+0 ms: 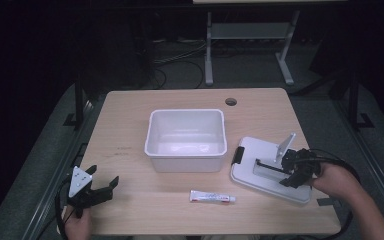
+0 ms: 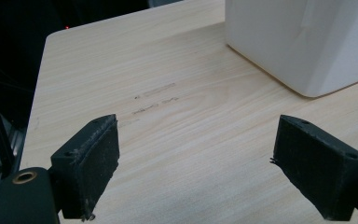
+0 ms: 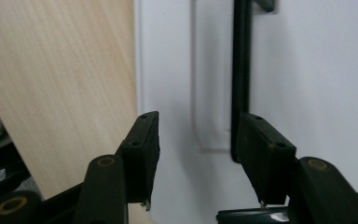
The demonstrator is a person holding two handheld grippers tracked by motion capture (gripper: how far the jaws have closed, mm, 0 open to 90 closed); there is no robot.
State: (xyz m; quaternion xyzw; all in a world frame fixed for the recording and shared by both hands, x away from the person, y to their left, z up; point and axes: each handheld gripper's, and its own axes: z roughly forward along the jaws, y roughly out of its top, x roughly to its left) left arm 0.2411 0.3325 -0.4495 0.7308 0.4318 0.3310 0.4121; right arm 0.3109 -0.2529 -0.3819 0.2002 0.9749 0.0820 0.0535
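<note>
Worktop (image 1: 130,200): white lid (image 1: 260,160) lying flat right of white tub (image 1: 186,150); right tongs (image 1: 295,172) spread above lid, pinching nothing; left tongs (image 1: 102,182) spread, empty, near-left corner; tube (image 1: 212,197) lying in front of tub

My high view sits above my side of the worktop (image 1: 130,125) and looks forward and down, far enough back to take in the whole surface and the floor beyond; the left gripper view rides low on the left tongs (image 2: 196,172), close over the wood, facing the white bin (image 2: 303,42) (a corner of it, also central in the high view (image 1: 186,140)); the right gripper view looks along the right tongs (image 3: 196,163), very near the white lid (image 3: 317,70), which the high view shares (image 1: 260,172).
</note>
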